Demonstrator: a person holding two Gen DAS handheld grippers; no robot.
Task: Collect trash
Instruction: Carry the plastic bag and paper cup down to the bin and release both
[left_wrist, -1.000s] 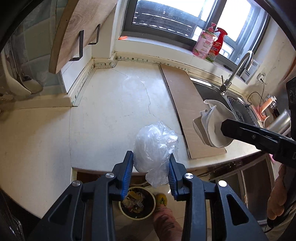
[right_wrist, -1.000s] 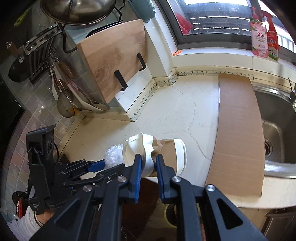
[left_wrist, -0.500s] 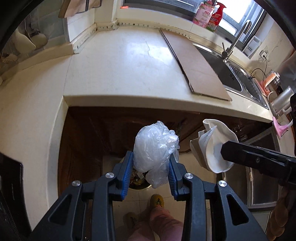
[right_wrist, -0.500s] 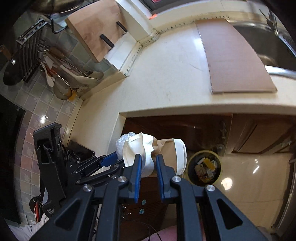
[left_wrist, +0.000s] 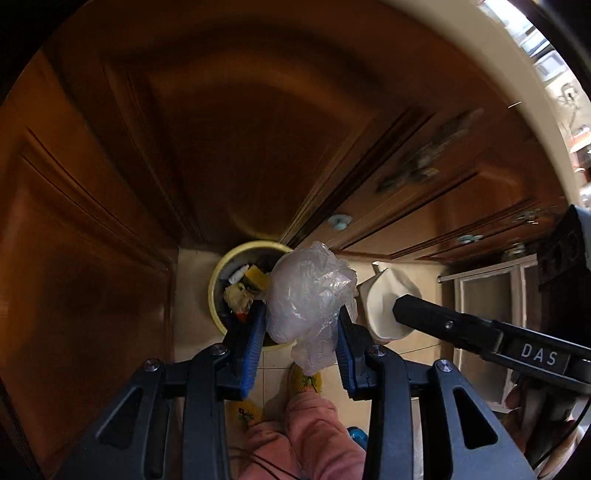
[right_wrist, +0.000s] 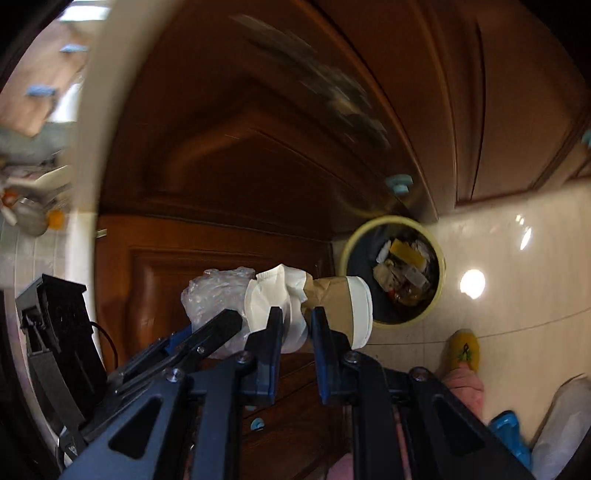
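Your left gripper (left_wrist: 301, 328) is clamped on a crumpled plastic bag (left_wrist: 308, 291), which hangs over the near rim of the yellow bin (left_wrist: 216, 291) on the floor (right_wrist: 517, 236), tucked against the cupboard doors (left_wrist: 240, 129). Your right gripper (right_wrist: 293, 325) pinches a crushed paper cup (right_wrist: 317, 299); in the right wrist view it sits just left of the bin's rim, apparently not over the opening. Release now and the cup likely lands on the floor. The light bag may cling to a pad or drift past the rim. Your slipper (right_wrist: 463, 349) stands near the bin.
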